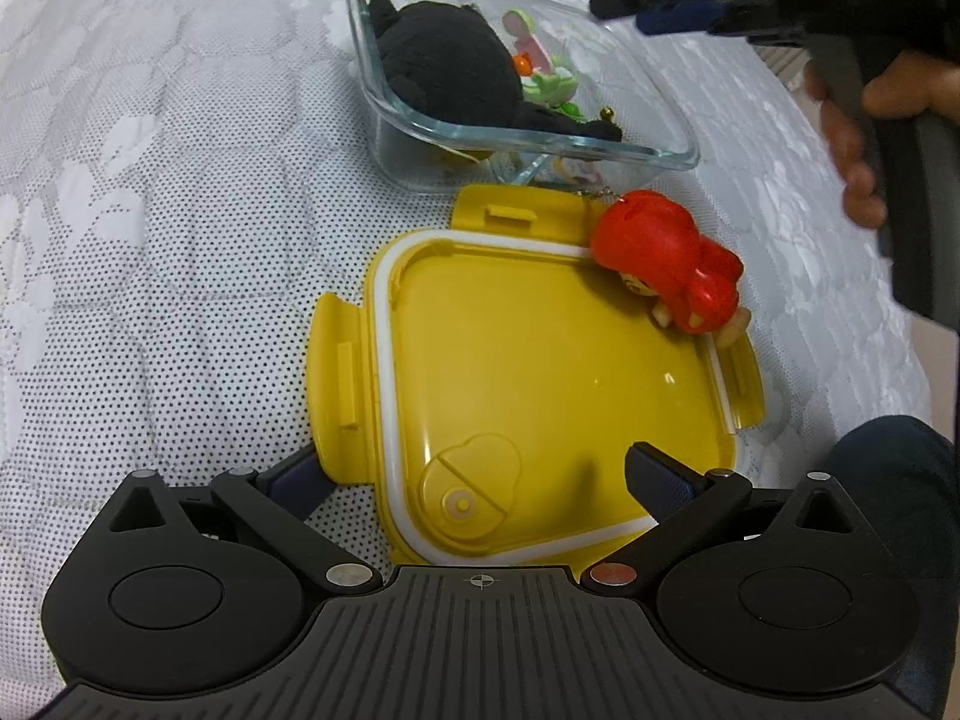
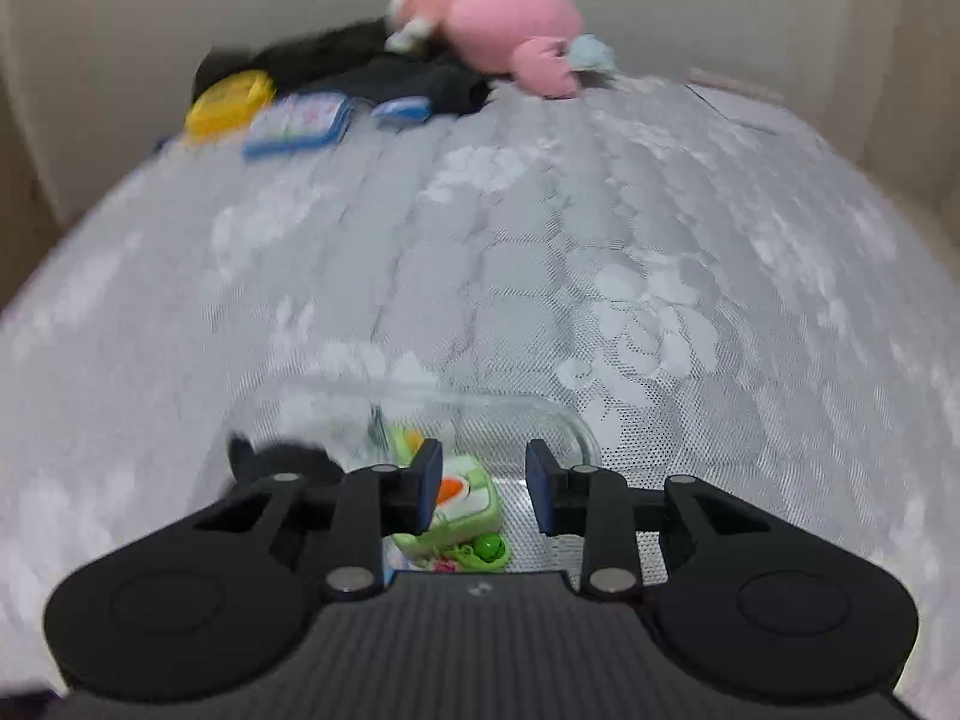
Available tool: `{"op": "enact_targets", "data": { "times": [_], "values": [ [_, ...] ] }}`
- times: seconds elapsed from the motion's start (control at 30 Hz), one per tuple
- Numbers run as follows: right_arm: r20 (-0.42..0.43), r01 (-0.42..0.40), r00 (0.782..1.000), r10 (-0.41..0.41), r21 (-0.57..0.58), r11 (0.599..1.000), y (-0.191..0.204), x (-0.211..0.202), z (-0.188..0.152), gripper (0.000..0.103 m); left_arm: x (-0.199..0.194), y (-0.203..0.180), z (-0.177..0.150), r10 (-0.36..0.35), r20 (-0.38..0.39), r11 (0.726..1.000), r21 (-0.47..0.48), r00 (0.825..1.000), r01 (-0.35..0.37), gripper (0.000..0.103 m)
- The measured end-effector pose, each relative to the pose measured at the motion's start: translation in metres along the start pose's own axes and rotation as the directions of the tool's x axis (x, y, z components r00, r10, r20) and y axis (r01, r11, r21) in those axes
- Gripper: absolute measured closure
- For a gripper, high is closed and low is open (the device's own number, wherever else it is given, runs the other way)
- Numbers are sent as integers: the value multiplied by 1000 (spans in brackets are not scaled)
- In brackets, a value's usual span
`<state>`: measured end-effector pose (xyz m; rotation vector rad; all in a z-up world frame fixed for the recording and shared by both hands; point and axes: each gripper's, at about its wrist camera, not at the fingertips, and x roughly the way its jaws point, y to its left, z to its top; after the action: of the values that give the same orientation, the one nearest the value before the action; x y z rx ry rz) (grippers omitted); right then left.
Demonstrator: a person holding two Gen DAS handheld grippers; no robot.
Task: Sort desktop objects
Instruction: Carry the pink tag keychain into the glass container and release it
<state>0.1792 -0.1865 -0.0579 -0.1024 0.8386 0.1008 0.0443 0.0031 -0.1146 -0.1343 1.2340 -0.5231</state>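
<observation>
Nearest the left-wrist camera, the left gripper (image 1: 474, 471) has its fingers spread wide and grips nothing; they straddle the near edge of a yellow snap-lock lid (image 1: 522, 372) that lies inner side up on the white quilted bedspread (image 1: 150, 240), its white seal ring showing. The left finger sits outside the lid's left flap and the right finger (image 1: 651, 474) hangs over the lid's near right corner. On the lid's far right corner lies a red-haired toy figure (image 1: 672, 261), tipped on its side and overlapping the rim, with a small ball chain at its top. Just beyond the lid stands a clear glass container (image 1: 606, 150), almost touching the lid's far flap — inside it are a black plush toy (image 1: 444, 75) and a green-and-white trinket (image 1: 543, 75). Above the container's far right edge is the right gripper (image 1: 654, 9), held by a bare hand (image 1: 852, 138). In the right-wrist view the right gripper (image 2: 485, 489) has its blue-padded fingers partly apart and empty, poised over the glass container (image 2: 558, 414), with the green trinket (image 2: 468, 510) directly below the gap and the black plush (image 2: 282, 459) to the left. Far across the bedspread lie another yellow lid (image 2: 225, 102), a blue-edged case (image 2: 297, 123), dark cloth (image 2: 396, 81) and a pink plush toy (image 2: 510, 24).
</observation>
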Motion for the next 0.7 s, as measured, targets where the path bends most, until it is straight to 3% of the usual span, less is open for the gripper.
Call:
{"op": "enact_targets", "data": {
  "times": [0.1,0.23,0.37,0.57,0.7],
  "values": [
    [6,-25,1000,25,-40,999,10,10,-5,71,2,-1,1,0,0,1000,2,1000,0,0],
    [-9,-59,998,59,39,997,15,30,-3,71,6,-4,2,0,0,1000,2,1000,0,0],
    [-81,-55,995,62,81,995,16,47,-3,90,6,-3,2,-4,1,1000,0,1000,4,0],
    [-132,-108,986,105,-15,994,15,29,-11,94,9,-6,4,-2,2,1000,5,1000,2,0],
    [-191,-189,967,167,-100,977,16,16,-13,94,6,-6,2,-1,3,1000,7,1000,1,0]
  ]
}}
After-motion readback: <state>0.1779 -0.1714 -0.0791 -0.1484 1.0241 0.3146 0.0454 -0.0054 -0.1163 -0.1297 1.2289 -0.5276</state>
